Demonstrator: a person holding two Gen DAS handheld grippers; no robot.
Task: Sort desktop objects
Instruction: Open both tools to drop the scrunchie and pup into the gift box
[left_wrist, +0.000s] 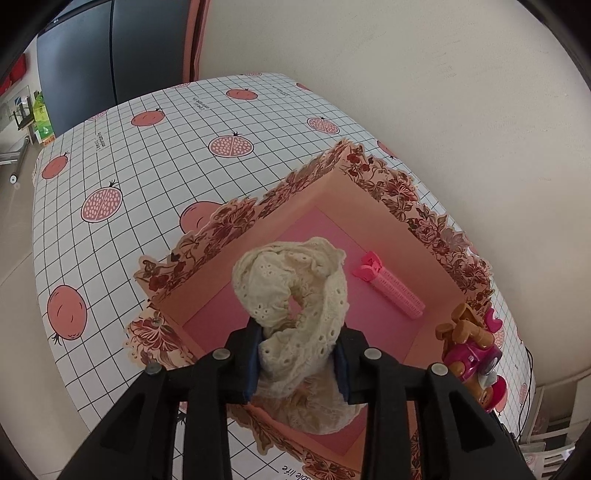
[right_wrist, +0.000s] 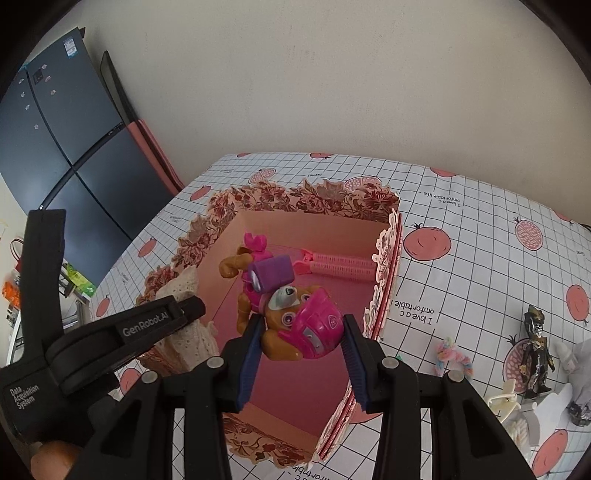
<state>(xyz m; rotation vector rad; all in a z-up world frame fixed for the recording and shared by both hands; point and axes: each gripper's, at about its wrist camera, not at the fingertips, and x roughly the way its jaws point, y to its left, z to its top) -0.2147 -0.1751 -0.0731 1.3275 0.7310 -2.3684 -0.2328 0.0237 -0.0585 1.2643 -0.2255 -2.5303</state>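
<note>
The pink box (left_wrist: 388, 221), with its floral scalloped rim, sits on a checked tablecloth (left_wrist: 147, 166) printed with pomegranates, and both grippers hang over its open top. The left gripper (left_wrist: 297, 363) has a cream lace scrunchie (left_wrist: 295, 288) between its blue pads; the cloth fills the gap and bulges past both pads, so they look pressed on it, though the lower folds hide the pad tips and part of the box floor. In the right wrist view only a strip of that lace shows beside the left gripper's black body, and a fingertip of the person's hand peeks in at the bottom left corner. The right gripper (right_wrist: 301, 332) is clamped on a toy dog figure (right_wrist: 291, 314) in a pink helmet, head toward the camera, with a purple pack on its back; its feet and far side are hard to make out. In the left wrist view this toy is cut off by the right edge of the gripper frame. 1 pink hair clip (left_wrist: 391, 286) lies on the box floor near the far wall. Outside the box, on the right, stand a dark figurine (right_wrist: 535, 347), a pastel twisted pipe cleaner (right_wrist: 452, 356) and pale items too cropped to tell.
</note>
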